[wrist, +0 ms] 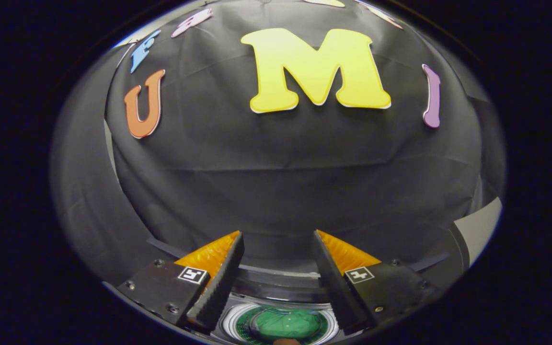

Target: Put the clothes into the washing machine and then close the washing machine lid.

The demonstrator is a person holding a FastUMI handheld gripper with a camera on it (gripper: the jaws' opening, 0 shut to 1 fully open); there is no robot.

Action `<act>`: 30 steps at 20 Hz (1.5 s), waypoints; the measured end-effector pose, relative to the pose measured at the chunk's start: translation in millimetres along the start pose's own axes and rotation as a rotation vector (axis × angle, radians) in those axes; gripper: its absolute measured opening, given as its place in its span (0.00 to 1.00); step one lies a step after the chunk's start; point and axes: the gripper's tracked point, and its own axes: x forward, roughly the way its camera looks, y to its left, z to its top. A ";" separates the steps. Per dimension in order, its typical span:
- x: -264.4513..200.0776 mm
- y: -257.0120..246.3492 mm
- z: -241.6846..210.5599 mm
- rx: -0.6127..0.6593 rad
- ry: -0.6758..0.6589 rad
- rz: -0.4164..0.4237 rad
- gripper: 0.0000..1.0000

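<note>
One gripper [277, 239] hangs above one washing machine [276, 282], its two fingers [218, 282] spread apart and holding nothing. Below and between them, one green garment [283, 324] lies inside the round drum. The booth's black cloth wall [281, 182] rises beyond.

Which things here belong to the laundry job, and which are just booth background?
Job:
- round washing machine opening with pale rim, below and between the fingers
- green cloth inside the drum
- two-finger gripper, fingers apart, holding nothing

Background:
- black cloth booth wall, beyond the fingers
- pale panel beside the wall's edge
</note>
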 end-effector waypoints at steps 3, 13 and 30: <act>-3.1 0.3 -0.1 -0.003 -0.017 0.000 0.90; -19.3 4.6 -14.3 -0.005 -0.050 -0.004 0.90; -125.1 13.9 -120.5 -0.045 -0.001 0.023 0.90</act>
